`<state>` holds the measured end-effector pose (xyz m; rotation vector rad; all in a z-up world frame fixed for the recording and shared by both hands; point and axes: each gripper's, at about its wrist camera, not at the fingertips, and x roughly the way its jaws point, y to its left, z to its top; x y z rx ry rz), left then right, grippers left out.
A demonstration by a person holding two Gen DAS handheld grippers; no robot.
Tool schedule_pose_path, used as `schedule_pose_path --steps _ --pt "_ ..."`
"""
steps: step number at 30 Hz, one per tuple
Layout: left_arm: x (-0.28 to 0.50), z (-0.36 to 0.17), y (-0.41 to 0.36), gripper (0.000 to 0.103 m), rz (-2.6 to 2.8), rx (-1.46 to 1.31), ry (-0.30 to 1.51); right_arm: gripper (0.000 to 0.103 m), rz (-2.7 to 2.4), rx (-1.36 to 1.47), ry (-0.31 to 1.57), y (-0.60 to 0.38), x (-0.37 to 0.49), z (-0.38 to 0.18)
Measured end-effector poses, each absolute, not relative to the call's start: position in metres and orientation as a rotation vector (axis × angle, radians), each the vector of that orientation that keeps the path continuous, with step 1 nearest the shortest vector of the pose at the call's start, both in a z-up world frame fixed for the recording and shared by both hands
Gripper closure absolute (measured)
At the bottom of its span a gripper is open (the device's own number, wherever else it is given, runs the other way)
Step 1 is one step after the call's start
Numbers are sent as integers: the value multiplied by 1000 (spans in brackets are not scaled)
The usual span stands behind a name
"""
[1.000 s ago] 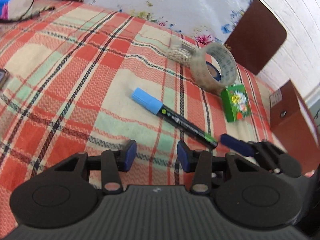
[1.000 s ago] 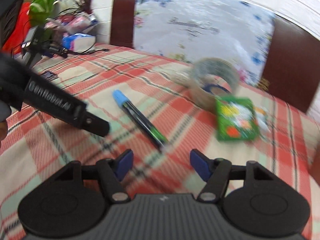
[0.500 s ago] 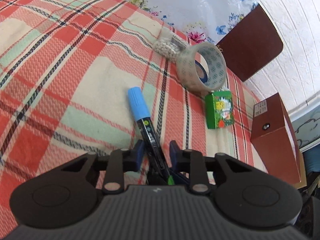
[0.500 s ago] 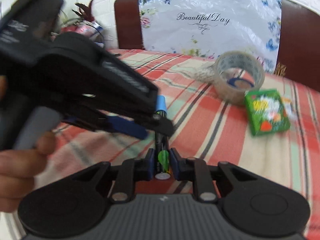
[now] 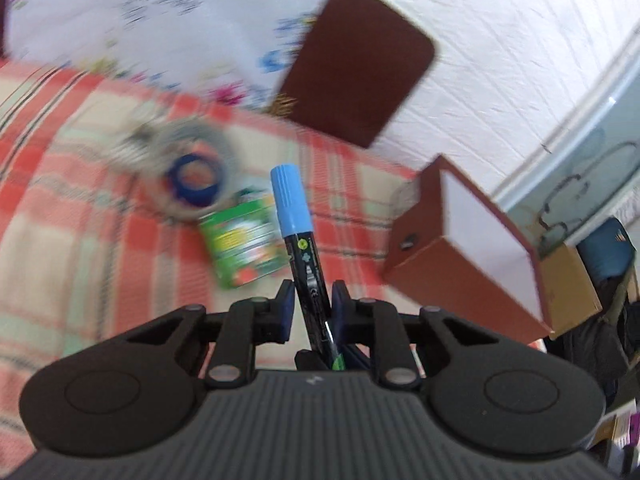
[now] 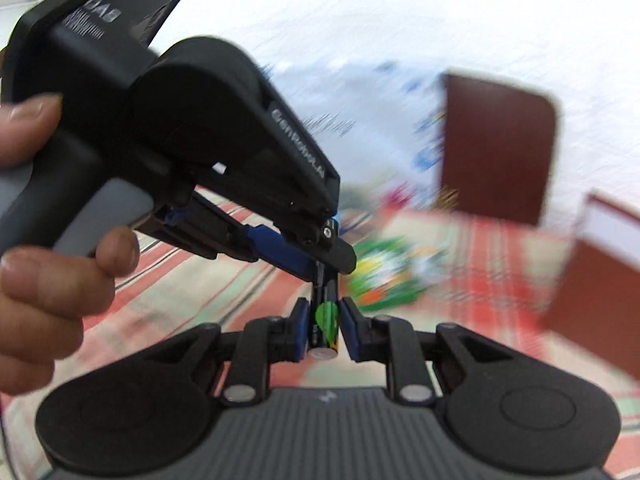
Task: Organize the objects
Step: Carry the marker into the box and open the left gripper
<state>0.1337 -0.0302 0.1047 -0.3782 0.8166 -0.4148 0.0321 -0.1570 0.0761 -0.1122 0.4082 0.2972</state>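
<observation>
A black marker [image 5: 308, 276] with a light-blue cap [image 5: 289, 204] is lifted off the checked cloth. My left gripper [image 5: 310, 300] is shut on its barrel, cap pointing away. My right gripper [image 6: 325, 320] is shut on the marker's [image 6: 326, 322] tail end with the green patch. In the right wrist view the left gripper [image 6: 320, 256] crosses from the upper left, held by a hand [image 6: 44, 264], gripping the same marker just ahead of my pads. A tape roll [image 5: 192, 172] and a green box [image 5: 244, 246] lie blurred on the cloth beyond.
A brown open-topped box [image 5: 460, 272] stands to the right on the checked cloth [image 5: 72, 216]. A dark brown headboard panel [image 5: 360, 72] and a white floral sheet [image 5: 160, 24] rise behind. Past the box lie a cardboard piece [image 5: 568, 284] and clutter.
Both grippers closed on the marker, one on the barrel and one on the tail, and lifted it off the cloth. The view has swung toward the brown box on the right.
</observation>
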Motion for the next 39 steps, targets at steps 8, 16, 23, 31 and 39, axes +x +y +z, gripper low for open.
schedule_pose_path --steps 8,16,23,31,39 --pt "161 147 -176 83 -632 -253 760 85 19 -107 261 -274 45 105" --pt "182 135 -293 83 -779 -190 773 85 -159 -92 266 -383 73 105" --pt "194 106 -332 83 -786 -162 843 85 -206 -90 356 -421 97 82" --pt "196 91 -342 77 -752 -92 884 75 -236 -54 358 -428 88 74" --pt "162 112 -301 77 -716 -28 765 75 -232 25 308 -412 46 82"
